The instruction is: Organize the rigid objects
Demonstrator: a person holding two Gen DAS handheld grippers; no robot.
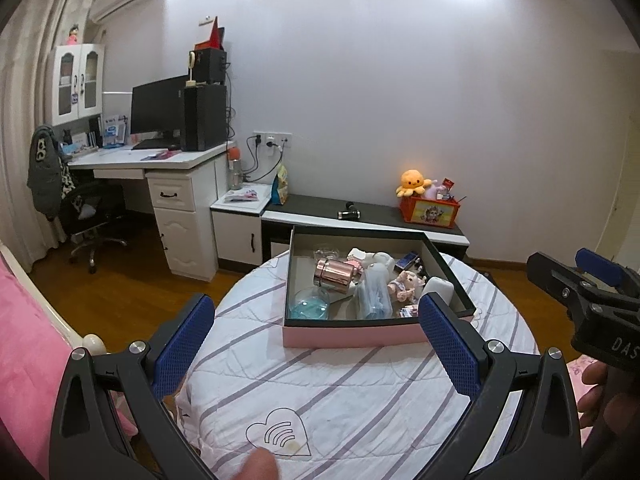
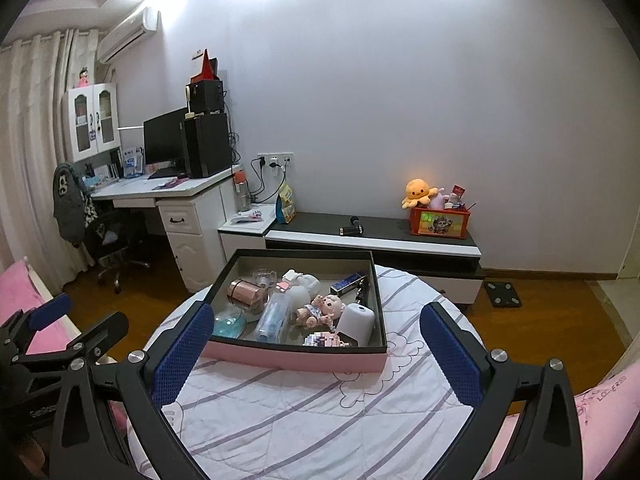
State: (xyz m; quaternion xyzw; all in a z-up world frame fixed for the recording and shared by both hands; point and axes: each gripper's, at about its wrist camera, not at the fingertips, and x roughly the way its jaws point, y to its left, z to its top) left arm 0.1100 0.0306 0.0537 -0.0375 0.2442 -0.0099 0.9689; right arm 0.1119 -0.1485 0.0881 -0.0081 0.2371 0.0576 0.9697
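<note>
A pink box with a black rim (image 1: 352,334) (image 2: 292,356) sits on a round table with a striped cloth (image 1: 340,396) (image 2: 312,412). In it lie a rose-gold metal cup (image 1: 334,276) (image 2: 246,294), a clear blue bottle (image 1: 372,294) (image 2: 274,318), a blue glass bowl (image 1: 308,304), a small doll (image 1: 406,284) (image 2: 324,308), a white cylinder (image 1: 438,288) (image 2: 356,320) and several small items. My left gripper (image 1: 316,344) is open and empty, near the box's front. My right gripper (image 2: 316,352) is open and empty, also at the box's front; it shows in the left wrist view (image 1: 580,284).
A low black-topped cabinet (image 1: 360,216) (image 2: 372,228) stands behind the table with an orange toy crate (image 1: 434,210) (image 2: 440,222) and a plush octopus. A desk with monitor and chair (image 1: 160,152) is at the left. Pink bedding (image 1: 24,340) flanks the table.
</note>
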